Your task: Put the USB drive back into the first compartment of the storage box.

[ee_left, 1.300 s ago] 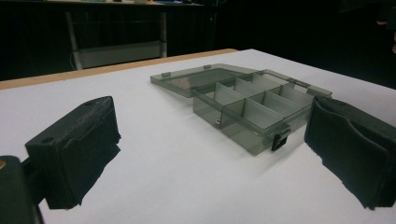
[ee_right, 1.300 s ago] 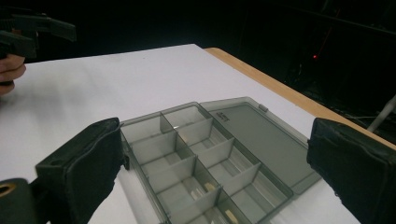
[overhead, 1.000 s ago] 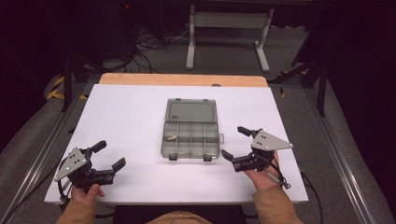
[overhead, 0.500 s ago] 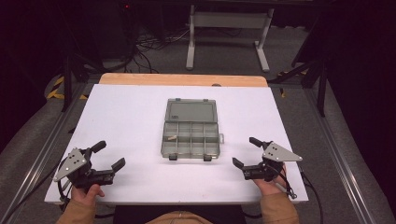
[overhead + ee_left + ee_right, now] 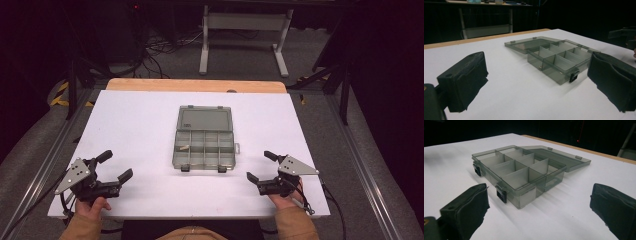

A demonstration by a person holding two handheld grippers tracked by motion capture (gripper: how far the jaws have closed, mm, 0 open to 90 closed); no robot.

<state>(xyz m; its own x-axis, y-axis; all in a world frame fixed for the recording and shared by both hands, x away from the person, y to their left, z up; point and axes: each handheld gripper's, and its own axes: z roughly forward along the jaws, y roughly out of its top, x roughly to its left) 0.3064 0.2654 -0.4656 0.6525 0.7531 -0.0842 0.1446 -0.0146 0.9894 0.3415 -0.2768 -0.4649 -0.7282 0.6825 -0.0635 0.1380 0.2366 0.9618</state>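
Note:
A grey see-through compartment box [image 5: 205, 145] lies open at the table's centre, its lid [image 5: 205, 120] flat on the far side and two black latches on the near wall. A small pale piece [image 5: 183, 148] rests in a left compartment. My left gripper [image 5: 115, 165] sits near the front left corner, open and holding nothing. My right gripper [image 5: 260, 166] rests near the front right edge, also open and holding nothing. Both point toward the box from a short distance. The box [image 5: 559, 58] stands beyond the left jaws, and the box [image 5: 516, 173] stands just ahead of the right jaws.
The white table [image 5: 135, 120] has a wooden strip [image 5: 195, 85] along its far edge. A metal stand [image 5: 242, 35] and cables lie on the dark floor behind. The right gripper [image 5: 624, 35] shows at the far right of the left gripper view.
My right gripper has drawn back from the box toward the near right edge of the table. The left gripper and the box have stayed put.

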